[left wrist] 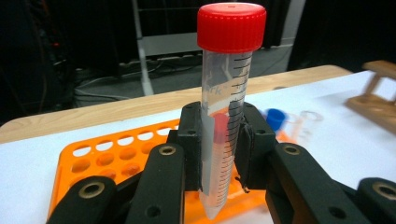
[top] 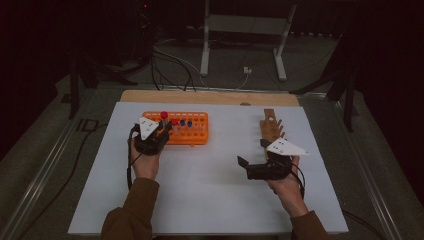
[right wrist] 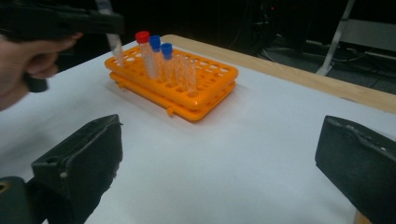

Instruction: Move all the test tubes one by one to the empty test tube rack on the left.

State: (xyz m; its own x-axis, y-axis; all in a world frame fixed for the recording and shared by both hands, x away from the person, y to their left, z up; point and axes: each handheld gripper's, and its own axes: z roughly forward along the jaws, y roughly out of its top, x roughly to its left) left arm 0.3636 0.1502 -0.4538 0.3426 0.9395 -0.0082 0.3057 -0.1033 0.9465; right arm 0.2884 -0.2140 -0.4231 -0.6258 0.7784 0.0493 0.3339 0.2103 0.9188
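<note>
My left gripper (left wrist: pixel 219 154) is shut on a clear, red-capped tube (left wrist: pixel 225 107), held upright just over the near left part of the orange rack (left wrist: pixel 98 158). In the high view that gripper (top: pixel 161 131) and the tube's cap (top: pixel 164 115) sit at the left end of the rack (top: pixel 197 134). Standing in the rack are a red-capped tube (right wrist: pixel 145 53) and two blue-capped tubes (right wrist: pixel 161 56). My right gripper (top: pixel 245 167) stands open over bare white sheet, nothing between its fingers (right wrist: pixel 88 163), pointing toward the rack.
A wooden rack (top: pixel 272 131) lies on the white sheet (top: pixel 210 200) just beyond my right hand. A wooden board edge (top: pixel 210 96) runs along the back of the table. Cables and a white stand (top: pixel 240 30) lie on the floor behind.
</note>
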